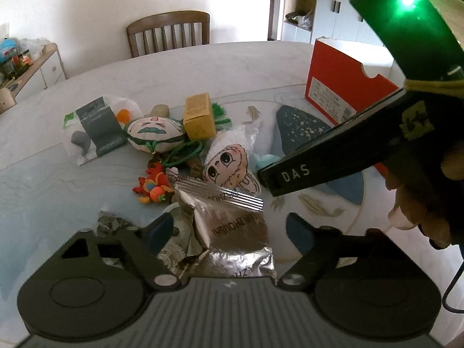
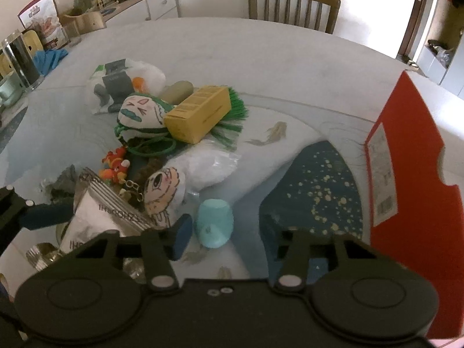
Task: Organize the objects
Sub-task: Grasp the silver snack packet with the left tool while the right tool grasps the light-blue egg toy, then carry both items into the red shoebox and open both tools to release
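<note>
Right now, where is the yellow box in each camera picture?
Left wrist view: the yellow box sits above the middle, right of the frowning plush.
Right wrist view: the yellow box sits left of centre, lying across green bristles.
Shared landmark: the red box, at the right in both.

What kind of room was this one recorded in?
Probably a home dining room: a large table under a patterned cloth, a wooden dining chair behind it, and a cluttered sideboard against the wall.
</note>
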`<action>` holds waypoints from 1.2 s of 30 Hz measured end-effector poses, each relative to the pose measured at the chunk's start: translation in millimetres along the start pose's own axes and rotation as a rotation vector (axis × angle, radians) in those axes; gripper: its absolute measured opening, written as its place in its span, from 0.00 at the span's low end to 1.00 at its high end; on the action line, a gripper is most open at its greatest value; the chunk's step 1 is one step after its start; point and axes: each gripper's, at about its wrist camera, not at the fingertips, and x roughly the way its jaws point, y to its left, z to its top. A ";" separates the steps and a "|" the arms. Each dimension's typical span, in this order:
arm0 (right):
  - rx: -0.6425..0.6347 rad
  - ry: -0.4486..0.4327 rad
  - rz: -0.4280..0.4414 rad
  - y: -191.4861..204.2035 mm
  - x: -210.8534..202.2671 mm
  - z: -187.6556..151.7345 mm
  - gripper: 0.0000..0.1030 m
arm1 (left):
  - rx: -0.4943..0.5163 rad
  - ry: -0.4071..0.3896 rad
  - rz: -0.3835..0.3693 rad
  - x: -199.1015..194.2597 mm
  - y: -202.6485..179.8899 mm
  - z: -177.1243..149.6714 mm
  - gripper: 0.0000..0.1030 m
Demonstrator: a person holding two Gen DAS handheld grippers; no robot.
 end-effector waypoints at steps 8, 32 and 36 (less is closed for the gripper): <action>0.000 0.015 0.014 4.8 5.0 1.8 0.28 | 0.019 0.013 0.006 -0.4 0.9 1.5 0.58; 0.121 -0.082 -0.015 -26.8 -96.1 -8.5 0.28 | -0.092 -0.001 -0.059 -34.1 1.1 38.3 0.41; 0.124 -0.092 0.012 -44.5 -114.3 -10.0 0.28 | -0.096 -0.014 -0.060 -41.3 -16.3 55.8 0.41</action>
